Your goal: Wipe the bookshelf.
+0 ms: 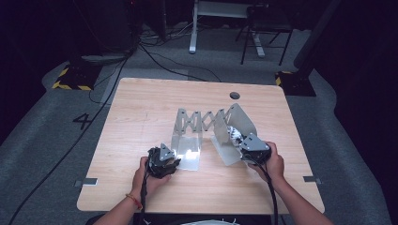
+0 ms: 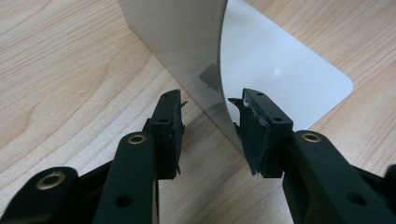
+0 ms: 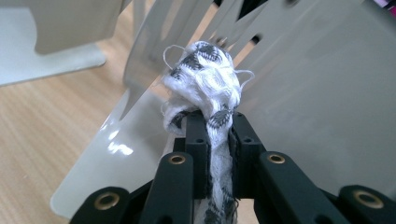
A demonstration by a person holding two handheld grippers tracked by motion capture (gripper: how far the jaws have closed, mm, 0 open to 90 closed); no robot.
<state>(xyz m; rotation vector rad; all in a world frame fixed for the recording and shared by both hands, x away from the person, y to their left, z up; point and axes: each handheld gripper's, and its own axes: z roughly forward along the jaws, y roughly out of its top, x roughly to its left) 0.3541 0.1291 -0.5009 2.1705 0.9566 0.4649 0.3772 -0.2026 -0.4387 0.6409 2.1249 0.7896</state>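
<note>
The work in hand looks like wiping an expandable metal bookend rack that stands near the middle of the tabletop. The right gripper has its fingers clamped together on a wadded white-and-grey patterned cloth, and the wad sits against the rack's end plate at about 3 o'clock from the rack's centre. The left gripper, at about 8 o'clock from the rack, has its fingers apart, straddling the upright edge of the other end plate; I cannot tell whether the pads press on it, so it seems placed to steady the rack rather than grip it. Judging from this, the rubbing step is under way. The next move likely calls for steady pressure with the cloth while the left side braces the rack against sliding.
</note>
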